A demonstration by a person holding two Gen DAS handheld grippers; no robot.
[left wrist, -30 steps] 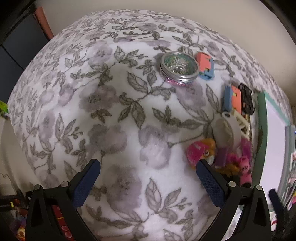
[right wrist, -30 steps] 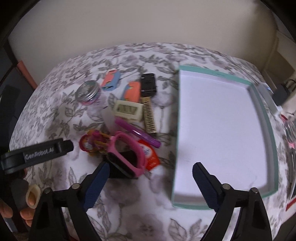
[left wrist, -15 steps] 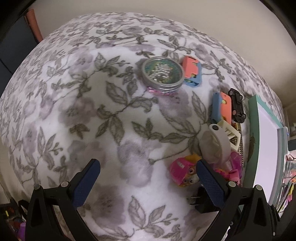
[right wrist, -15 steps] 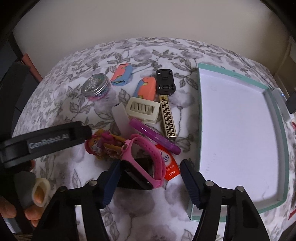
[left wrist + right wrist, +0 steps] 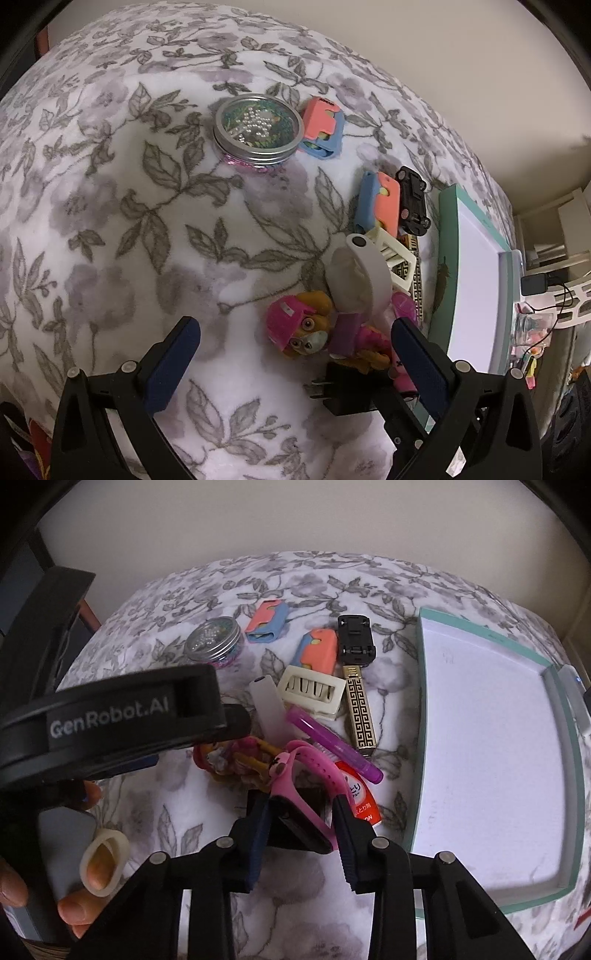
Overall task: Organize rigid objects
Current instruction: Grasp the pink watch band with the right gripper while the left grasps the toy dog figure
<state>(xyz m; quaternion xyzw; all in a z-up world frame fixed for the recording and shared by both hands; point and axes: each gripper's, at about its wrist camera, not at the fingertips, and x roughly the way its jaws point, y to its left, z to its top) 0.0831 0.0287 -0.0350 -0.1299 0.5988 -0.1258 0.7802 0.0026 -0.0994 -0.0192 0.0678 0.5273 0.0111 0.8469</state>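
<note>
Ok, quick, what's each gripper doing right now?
Left gripper: open, holding nothing.
Right gripper: fingers have just been closing around the pink watch; grip looks made.

Fuzzy matt floral cloth (image 5: 155, 206) under a shiny metal-lidded tin (image 5: 258, 129) and a glossy pink rubbery watch strap (image 5: 295, 775)

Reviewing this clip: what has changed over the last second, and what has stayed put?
The right tongs have come in over the pink watch, their jaws just closing from wide to narrow around its black face; the pads look to be on it. The left tongs, open and empty, swung toward the toy pup. The watch, the round tin, the other small items and the empty teal-rimmed tray stayed put.
</note>
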